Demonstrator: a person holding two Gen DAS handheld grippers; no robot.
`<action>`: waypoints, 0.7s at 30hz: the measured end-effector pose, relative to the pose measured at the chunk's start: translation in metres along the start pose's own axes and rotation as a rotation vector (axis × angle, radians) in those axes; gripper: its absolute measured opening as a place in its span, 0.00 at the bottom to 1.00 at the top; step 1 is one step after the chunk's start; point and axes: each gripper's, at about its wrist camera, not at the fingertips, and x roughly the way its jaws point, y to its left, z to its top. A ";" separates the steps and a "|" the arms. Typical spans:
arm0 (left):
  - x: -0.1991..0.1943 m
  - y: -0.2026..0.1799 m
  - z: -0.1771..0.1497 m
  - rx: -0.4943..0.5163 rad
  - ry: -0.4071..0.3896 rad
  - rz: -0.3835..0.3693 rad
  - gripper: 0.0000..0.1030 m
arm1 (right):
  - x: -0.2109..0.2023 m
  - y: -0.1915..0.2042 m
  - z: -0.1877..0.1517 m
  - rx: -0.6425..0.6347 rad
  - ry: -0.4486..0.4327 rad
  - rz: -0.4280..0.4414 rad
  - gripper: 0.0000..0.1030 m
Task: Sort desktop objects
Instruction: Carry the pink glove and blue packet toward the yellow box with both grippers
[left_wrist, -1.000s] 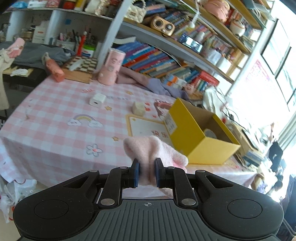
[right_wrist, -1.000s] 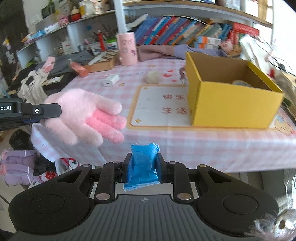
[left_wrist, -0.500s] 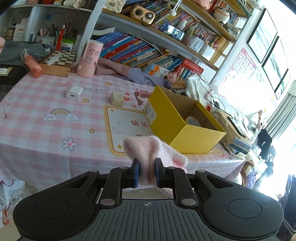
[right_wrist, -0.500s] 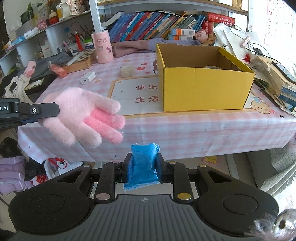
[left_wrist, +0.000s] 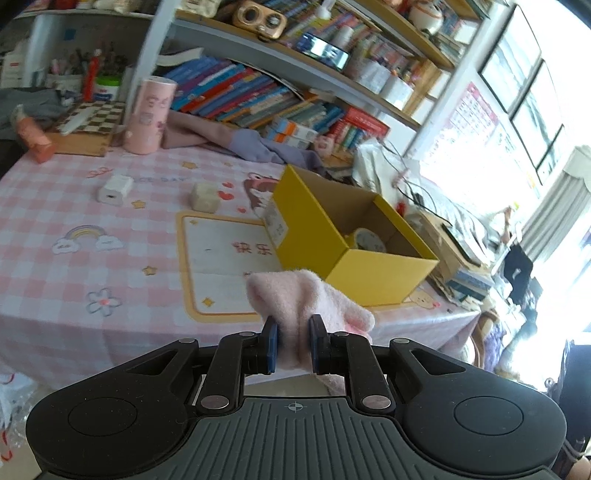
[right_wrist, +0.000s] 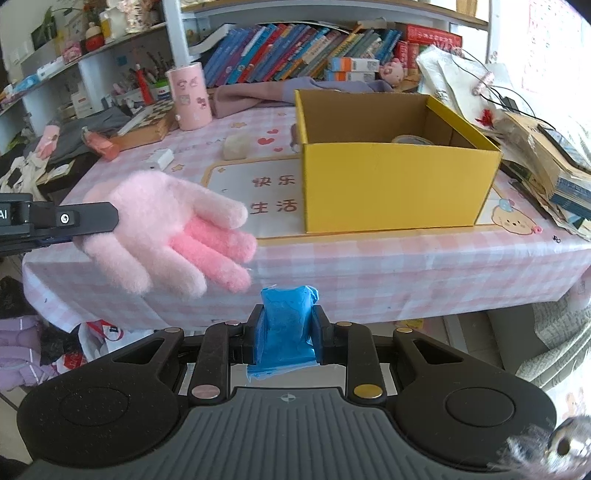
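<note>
My left gripper (left_wrist: 292, 345) is shut on a fluffy pink glove (left_wrist: 295, 295), held in the air before the table's front edge. From the right wrist view the same pink glove (right_wrist: 170, 236) hangs at the left, pinched by the left gripper's fingers (right_wrist: 88, 218). My right gripper (right_wrist: 286, 332) is shut on a crumpled blue packet (right_wrist: 286, 325). An open yellow cardboard box (right_wrist: 391, 184) stands on the table ahead of both grippers. A roll of tape (left_wrist: 365, 242) lies inside the box (left_wrist: 332, 236).
On the pink checked tablecloth (left_wrist: 74, 229) lie a white charger (left_wrist: 114, 188) and a pale cube (left_wrist: 205, 195). A pink cylinder (left_wrist: 149, 114) and chessboard (left_wrist: 88, 118) stand at the back. Bookshelves rise behind. Stacked books (right_wrist: 554, 166) crowd the right edge. Bags (right_wrist: 37, 350) lie on the floor.
Both grippers have drifted sideways toward the yellow box, which now sits more central and closer in both views. The glove and the blue packet stay gripped as before.
</note>
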 end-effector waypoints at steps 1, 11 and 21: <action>0.005 -0.004 0.002 0.015 0.006 -0.006 0.15 | 0.001 -0.004 0.001 0.010 0.002 -0.004 0.22; 0.035 -0.030 0.019 0.118 0.031 -0.066 0.15 | 0.007 -0.039 0.009 0.118 -0.002 -0.052 0.22; 0.055 -0.051 0.033 0.176 0.012 -0.124 0.15 | 0.010 -0.068 0.020 0.180 -0.005 -0.104 0.22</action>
